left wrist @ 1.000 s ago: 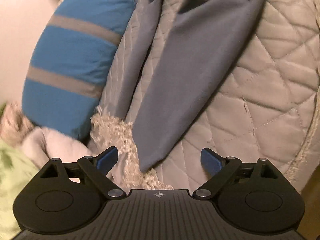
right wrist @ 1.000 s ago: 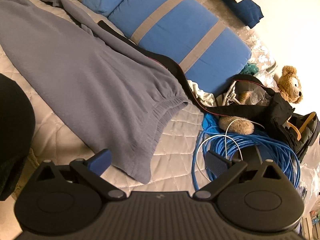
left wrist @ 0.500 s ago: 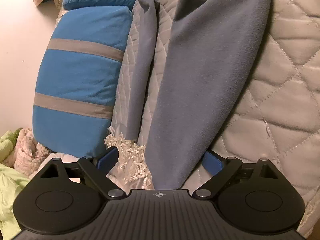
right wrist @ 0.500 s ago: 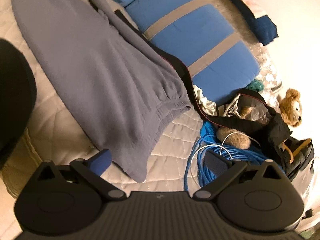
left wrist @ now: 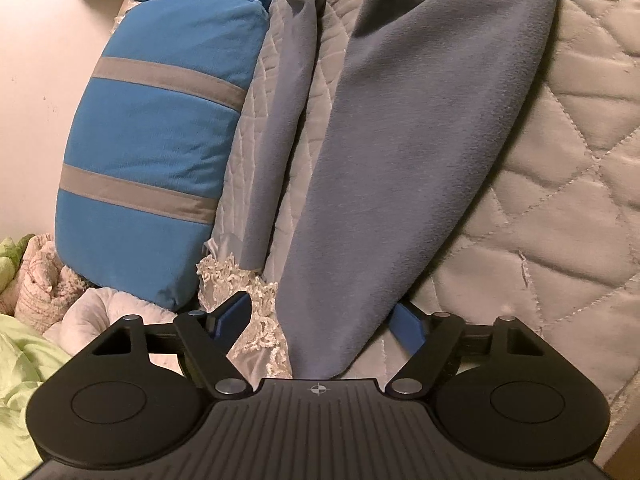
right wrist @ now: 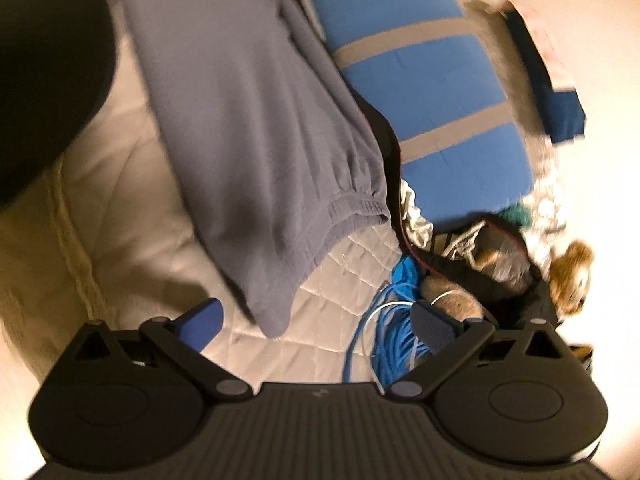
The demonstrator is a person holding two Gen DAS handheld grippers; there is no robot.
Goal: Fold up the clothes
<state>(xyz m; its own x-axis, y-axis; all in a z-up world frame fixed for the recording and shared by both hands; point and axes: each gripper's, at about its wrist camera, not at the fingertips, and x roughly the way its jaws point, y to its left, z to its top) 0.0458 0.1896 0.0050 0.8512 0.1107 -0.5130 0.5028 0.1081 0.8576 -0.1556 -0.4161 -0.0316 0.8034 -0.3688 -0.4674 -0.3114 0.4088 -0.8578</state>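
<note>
STEP: approach for first grab, judged | ITEM: grey trousers (left wrist: 400,152) flat on quilt (left wrist: 560,200), hem at 6 o'clock | left gripper (left wrist: 324,326): wide open, straddling hem, empty | right gripper (right wrist: 320,320): wide open, empty, waistband corner at 12 o'clock | NEXT: close on both ends.

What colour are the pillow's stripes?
Grey stripes on a blue pillow; clearest in the left wrist view.

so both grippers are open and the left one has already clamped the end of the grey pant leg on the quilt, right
Not quite. The left wrist view shows the left gripper open, its jaws either side of the grey pant leg on the quilt, not clamped. The right gripper is open too.
</note>
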